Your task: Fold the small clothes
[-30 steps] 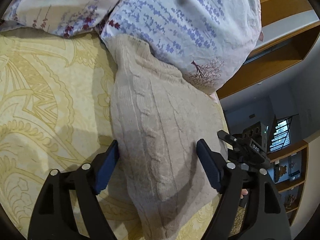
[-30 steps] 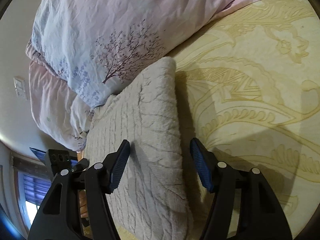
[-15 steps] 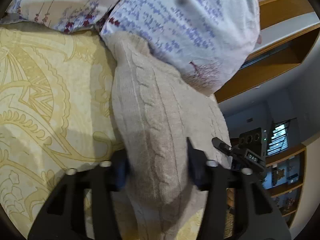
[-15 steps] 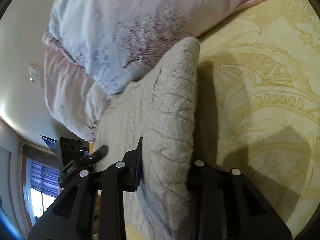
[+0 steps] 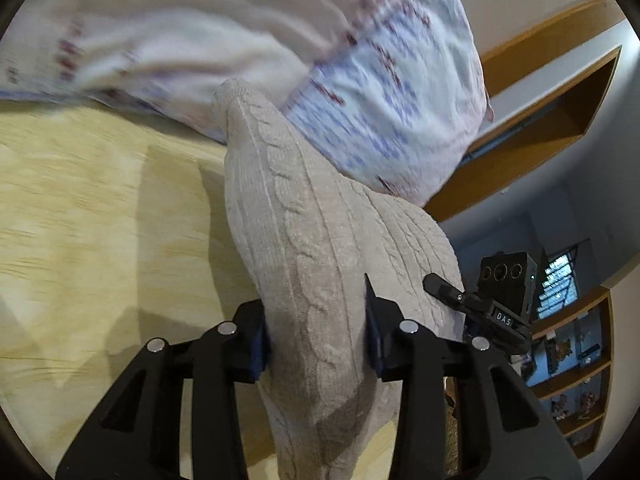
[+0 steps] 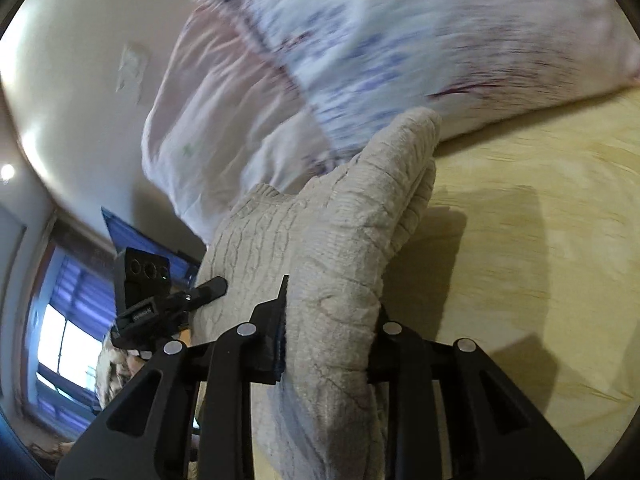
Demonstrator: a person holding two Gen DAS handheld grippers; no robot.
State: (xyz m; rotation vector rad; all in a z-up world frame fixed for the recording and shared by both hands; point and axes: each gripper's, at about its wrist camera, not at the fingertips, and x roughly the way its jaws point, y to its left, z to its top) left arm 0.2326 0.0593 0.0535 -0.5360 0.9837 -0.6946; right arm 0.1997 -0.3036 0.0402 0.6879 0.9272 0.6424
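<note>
A beige cable-knit sweater [image 5: 304, 248] lies folded on a yellow patterned bedspread [image 5: 80, 216]. My left gripper [image 5: 316, 340] is shut on its near edge and holds that edge lifted off the bed. In the right wrist view the same sweater [image 6: 340, 248] is bunched and raised, and my right gripper [image 6: 330, 336] is shut on its other end. Each gripper shows in the other's view: the right one [image 5: 496, 304], the left one [image 6: 160, 296]. The sweater's far tip touches the pillows.
Floral white, pink and blue pillows [image 5: 360, 64] lie just behind the sweater, and show in the right wrist view [image 6: 360, 40]. A wooden headboard shelf [image 5: 552, 92] and a bookshelf [image 5: 576, 360] stand off the bed's side. A window [image 6: 64, 344] is at the left.
Both grippers closed from open onto the sweater's two ends. They then lifted the sweater off the bedspread, and the views tilted up toward the pillows.
</note>
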